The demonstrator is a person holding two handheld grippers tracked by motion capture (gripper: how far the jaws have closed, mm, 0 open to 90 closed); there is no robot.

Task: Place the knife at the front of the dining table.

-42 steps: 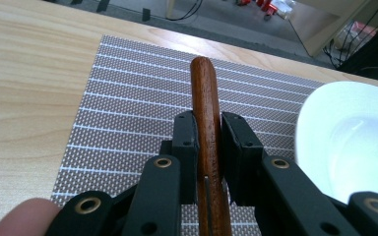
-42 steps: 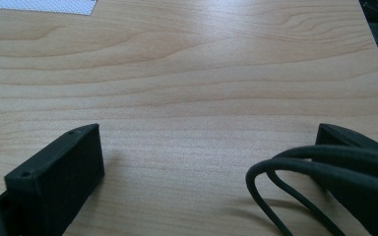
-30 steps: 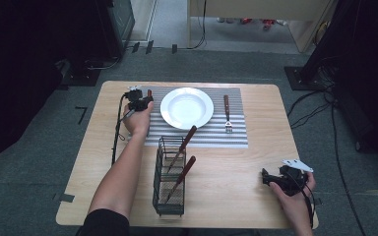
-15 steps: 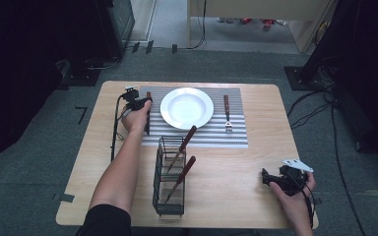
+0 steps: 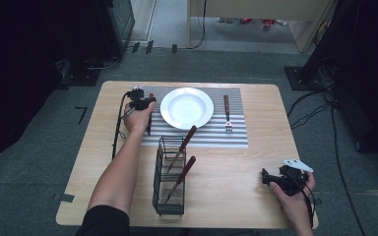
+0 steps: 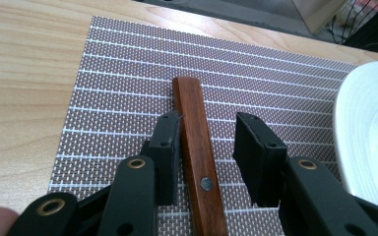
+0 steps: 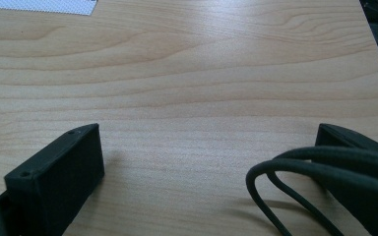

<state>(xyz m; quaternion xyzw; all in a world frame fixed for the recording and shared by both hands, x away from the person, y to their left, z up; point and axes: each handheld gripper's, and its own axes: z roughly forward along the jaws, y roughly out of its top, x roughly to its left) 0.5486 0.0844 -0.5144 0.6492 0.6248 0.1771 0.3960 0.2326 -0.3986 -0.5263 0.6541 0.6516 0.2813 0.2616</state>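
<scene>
The left gripper [image 6: 209, 147] has just been opening its jaws, the knife [image 6: 199, 162] between them on the mat [image 6: 118, 98]; next, lift clear, the right gripper [image 7: 206, 167] resting open on the counter [image 7: 202, 73].

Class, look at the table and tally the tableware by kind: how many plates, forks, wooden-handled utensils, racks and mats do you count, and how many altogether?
Plate: 1
Fork: 1
Utensil on the mat by the left gripper: 1
Utensils in the rack: 2
Rack: 1
Mat: 1
Total: 7
</scene>
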